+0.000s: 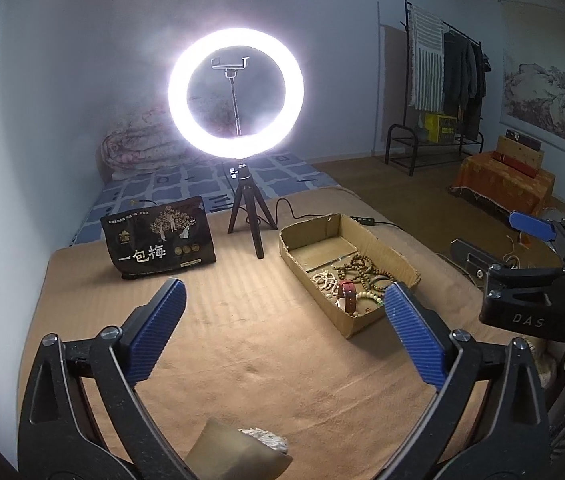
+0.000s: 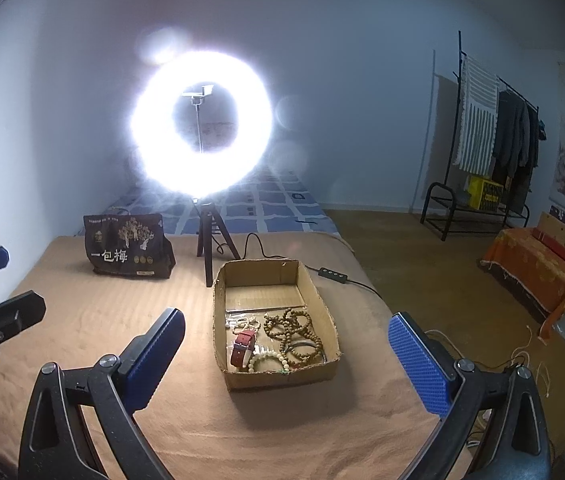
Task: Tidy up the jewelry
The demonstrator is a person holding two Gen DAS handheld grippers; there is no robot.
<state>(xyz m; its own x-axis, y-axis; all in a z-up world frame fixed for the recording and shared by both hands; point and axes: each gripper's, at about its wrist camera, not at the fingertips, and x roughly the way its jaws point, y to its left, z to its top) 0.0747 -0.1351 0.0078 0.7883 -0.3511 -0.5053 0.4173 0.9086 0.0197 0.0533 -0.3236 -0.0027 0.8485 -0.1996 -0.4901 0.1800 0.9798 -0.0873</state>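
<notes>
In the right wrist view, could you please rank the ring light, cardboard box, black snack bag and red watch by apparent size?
1. ring light, though glare swells its outline
2. cardboard box, close behind, so that order is unsure
3. black snack bag, farther back
4. red watch, inside the box

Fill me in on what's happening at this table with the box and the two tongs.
A person is sorting jewelry with hand-held tongs. The cardboard box on the tan cloth holds wooden bead bracelets, a red-strapped watch and pale bead bracelets. Both the left tongs and the right tongs are open and empty, hovering short of the box. A lit ring light and a dark snack bag stand behind. A small cushion sits near the left tongs.
</notes>
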